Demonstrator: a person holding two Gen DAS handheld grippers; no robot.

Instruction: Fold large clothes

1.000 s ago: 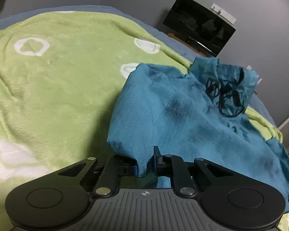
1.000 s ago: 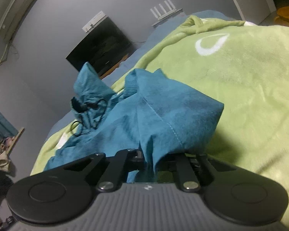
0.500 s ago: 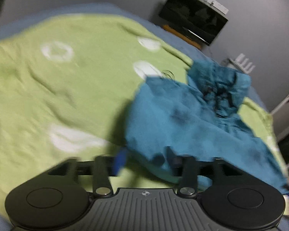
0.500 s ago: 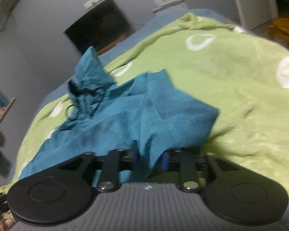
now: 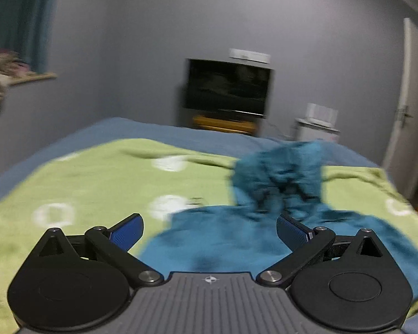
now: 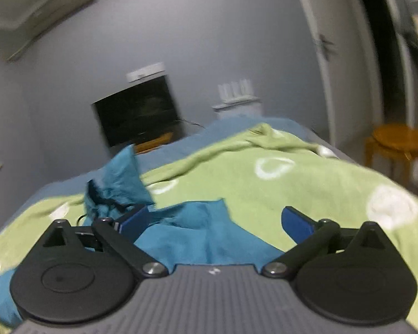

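Note:
A teal hooded garment point(image 5: 223, 239) lies crumpled on the green blanket point(image 5: 97, 183), its hood point(image 5: 281, 175) bunched up at the far end. It also shows in the right wrist view point(image 6: 192, 231), with the hood point(image 6: 119, 181) at the left. My left gripper point(image 5: 209, 226) is open and empty above the garment's near edge. My right gripper point(image 6: 216, 220) is open and empty above the garment's other near part. Both views are blurred.
The green blanket with white rings point(image 6: 292, 189) covers a blue bed point(image 5: 153, 130). A dark TV point(image 5: 227, 87) stands against the grey wall beyond the bed. A wooden stool point(image 6: 398, 144) and a door point(image 6: 331, 55) are at the right.
Both grippers have let go of the teal garment and opened wide. Both have lifted and tilted up, so the wall and TV fill more of each view. The garment has dropped onto the blanket.

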